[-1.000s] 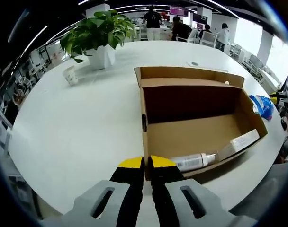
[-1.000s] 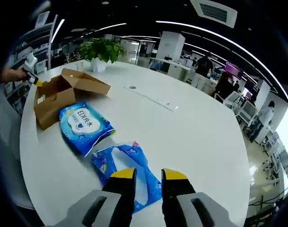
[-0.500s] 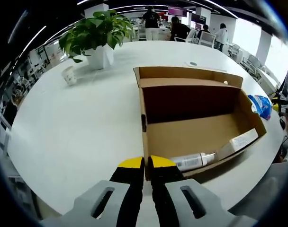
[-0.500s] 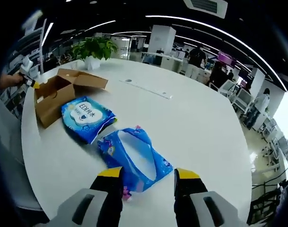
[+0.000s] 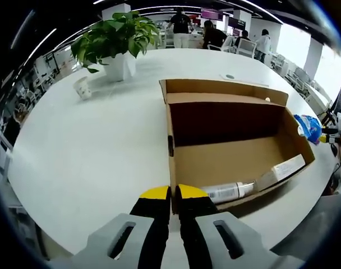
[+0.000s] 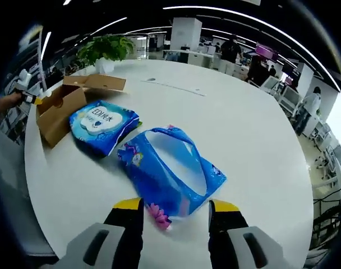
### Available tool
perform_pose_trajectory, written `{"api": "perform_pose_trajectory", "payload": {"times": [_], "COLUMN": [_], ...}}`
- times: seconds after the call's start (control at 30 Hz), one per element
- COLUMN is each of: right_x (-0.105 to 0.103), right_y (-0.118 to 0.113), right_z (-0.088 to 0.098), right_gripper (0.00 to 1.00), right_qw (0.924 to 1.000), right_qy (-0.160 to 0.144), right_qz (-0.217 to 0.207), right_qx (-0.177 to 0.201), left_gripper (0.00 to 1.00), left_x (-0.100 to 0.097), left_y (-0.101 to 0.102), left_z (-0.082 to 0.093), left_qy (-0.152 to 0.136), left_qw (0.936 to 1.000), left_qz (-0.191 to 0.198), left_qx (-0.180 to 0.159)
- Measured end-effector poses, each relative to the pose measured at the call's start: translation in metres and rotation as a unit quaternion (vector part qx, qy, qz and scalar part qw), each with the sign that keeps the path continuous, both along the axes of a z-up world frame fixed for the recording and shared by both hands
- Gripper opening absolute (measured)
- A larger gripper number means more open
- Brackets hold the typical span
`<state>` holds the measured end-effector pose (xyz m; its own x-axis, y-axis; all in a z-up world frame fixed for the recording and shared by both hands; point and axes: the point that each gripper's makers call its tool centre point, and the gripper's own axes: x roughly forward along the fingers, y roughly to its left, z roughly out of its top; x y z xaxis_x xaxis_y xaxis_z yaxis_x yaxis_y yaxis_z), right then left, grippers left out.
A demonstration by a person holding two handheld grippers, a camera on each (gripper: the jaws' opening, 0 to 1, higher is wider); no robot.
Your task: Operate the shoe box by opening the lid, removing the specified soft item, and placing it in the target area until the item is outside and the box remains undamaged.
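Note:
The open cardboard shoe box (image 5: 232, 157) lies on the white table, its lid folded back at the far side. Inside it lie a white tube (image 5: 229, 191) and a white carton (image 5: 282, 170). My left gripper (image 5: 173, 193) is shut on the box's near corner wall. In the right gripper view, a soft blue packet with a clear window (image 6: 170, 168) lies flat on the table. My right gripper (image 6: 175, 206) stands open, its fingers on either side of the packet's near corner. A blue wipes pack (image 6: 102, 126) lies beside the box (image 6: 55, 109).
A potted plant (image 5: 117, 42) and a paper cup (image 5: 83, 88) stand at the table's far left. The table edge (image 5: 75, 235) runs close below the left gripper. People sit and stand at desks beyond the table.
My right gripper has opened wide and let go of the blue windowed packet, which now lies spread on the table. The left gripper and the box have not moved.

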<state>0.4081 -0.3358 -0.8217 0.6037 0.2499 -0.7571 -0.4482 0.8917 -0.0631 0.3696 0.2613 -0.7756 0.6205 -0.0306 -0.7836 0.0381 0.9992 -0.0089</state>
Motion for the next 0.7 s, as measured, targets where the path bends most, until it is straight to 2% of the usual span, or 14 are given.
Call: {"api": "perform_pose_trajectory", "payload": {"times": [0.2,0.3,0.5,0.7], "right_x": [0.005,0.007,0.010,0.013], "right_y": [-0.004,-0.003,-0.002,-0.009], "right_z": [-0.005,-0.005,-0.003,-0.002], "right_gripper": [0.41,0.38,0.32,0.25], "right_qw": [0.9981,0.9973,0.9990,0.9994], "right_qy": [0.007,0.005,-0.001,0.001], "right_qz": [-0.049,-0.057,-0.027,-0.017], "right_qx": [0.036,0.046,0.037,0.029], "left_gripper": [0.02,0.02,0.02,0.02], "left_x": [0.000,0.000,0.000,0.000], "left_y": [-0.001,-0.001,-0.001,-0.001], "left_z": [0.000,-0.001,-0.002,-0.002], "left_qy": [0.001,0.001,0.003,0.004], "left_qw": [1.0000,1.0000,1.0000,1.0000], "left_qz": [0.002,0.004,0.004,0.005], "left_qx": [-0.002,-0.003,-0.001,-0.002]}}
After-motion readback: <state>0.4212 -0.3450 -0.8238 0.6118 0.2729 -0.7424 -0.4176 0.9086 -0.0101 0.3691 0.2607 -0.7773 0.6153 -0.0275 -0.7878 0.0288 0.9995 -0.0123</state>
